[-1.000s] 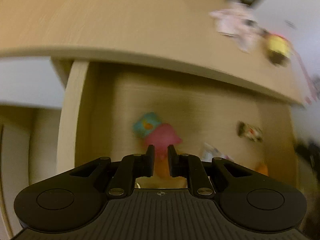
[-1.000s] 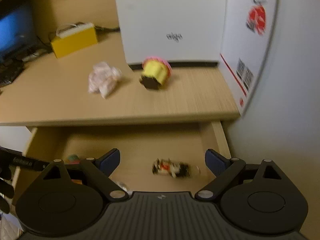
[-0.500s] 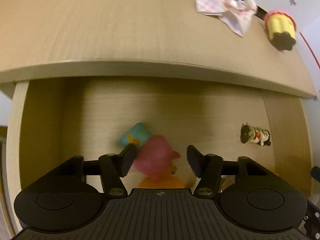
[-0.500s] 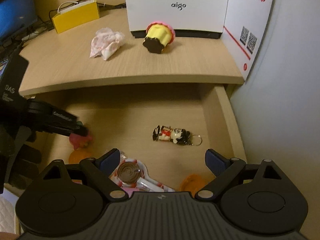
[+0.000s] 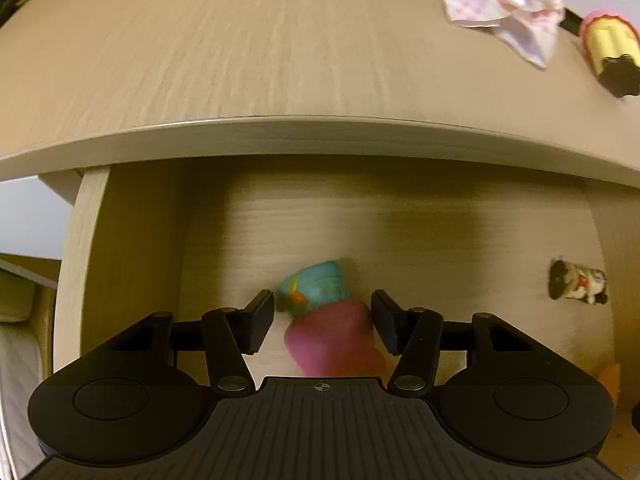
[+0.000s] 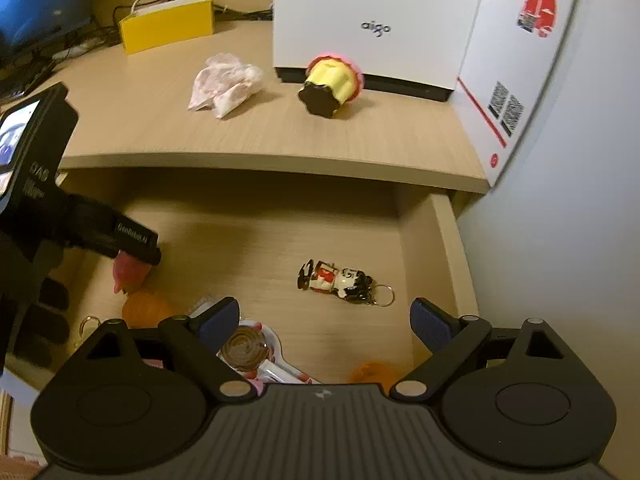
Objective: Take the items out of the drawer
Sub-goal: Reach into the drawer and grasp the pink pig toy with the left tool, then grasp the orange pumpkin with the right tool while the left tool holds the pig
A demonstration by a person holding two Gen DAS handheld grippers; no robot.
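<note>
The pink toy (image 5: 332,336) is blurred, perhaps touching one of the left gripper's fingers (image 5: 385,322).

Left gripper (image 5: 323,316) jaws just closing slightly; right gripper (image 6: 325,322) spread — both tilted down.

drawer (image 6: 448,240) centre open | keychain figure (image 6: 336,280) mid-floor | desk edge (image 6: 280,160) overhangs rear

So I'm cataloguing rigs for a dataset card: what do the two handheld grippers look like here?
Both are black plastic with a ribbed top plate and two round pivot discs. The left gripper has black finger pads; seen from the right wrist, its side carries white lettering and a small lit screen at the back. The right gripper has blue pads. The hand holding the left one wears a dark glove.
</note>
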